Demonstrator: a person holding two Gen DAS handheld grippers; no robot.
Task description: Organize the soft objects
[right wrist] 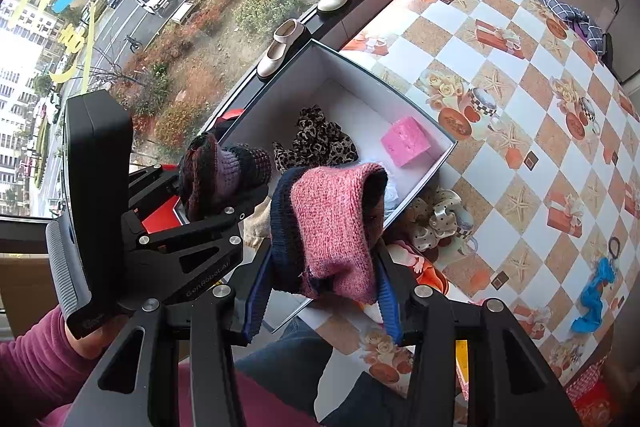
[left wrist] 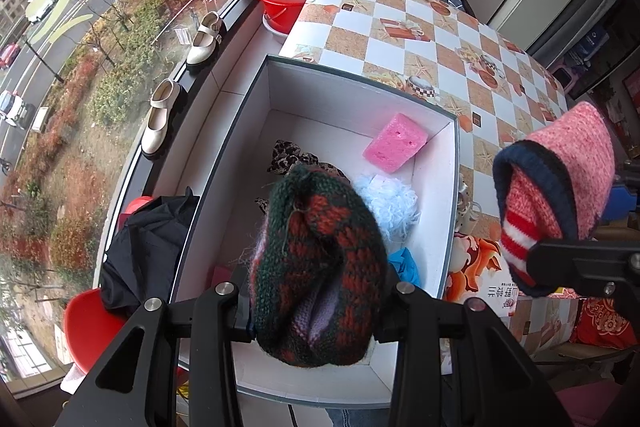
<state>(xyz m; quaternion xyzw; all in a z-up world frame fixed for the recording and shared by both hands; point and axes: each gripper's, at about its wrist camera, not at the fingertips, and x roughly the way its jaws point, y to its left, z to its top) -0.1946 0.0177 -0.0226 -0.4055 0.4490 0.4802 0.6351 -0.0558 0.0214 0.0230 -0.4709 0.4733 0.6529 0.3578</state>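
Knitted wool fills both claws. The left gripper (left wrist: pixel 316 311) points steeply down over the open white box (left wrist: pixel 448 187), its jaws clenched on a dark green and red knit piece (left wrist: pixel 316 259) that bulges up between them, above the box's near end. From the right wrist view that same gripper (right wrist: pixel 224 199) shows at the left, gripped by a hand (right wrist: pixel 86 337) in a maroon sleeve (right wrist: pixel 36 367). The right gripper (right wrist: pixel 320 291) also tilts steeply down, just beside the box's near corner, its blue-padded jaws clamped on a pink knit piece with a navy cuff (right wrist: pixel 336 227).

Inside the box lie one pink sponge (left wrist: pixel 396 143), one leopard-print scrunchie (left wrist: pixel 292 157), one pale blue fluffy ball (left wrist: pixel 388 205) and a scrap of blue fabric (left wrist: pixel 406 263). On the checked tablecloth (right wrist: pixel 520 99) rest one cream dotted scrunchie (right wrist: pixel 434 223), touching the box's outer wall, and one blue piece (right wrist: pixel 596 295) well apart. Two cream shoes (left wrist: pixel 162 117) stand on the windowsill.
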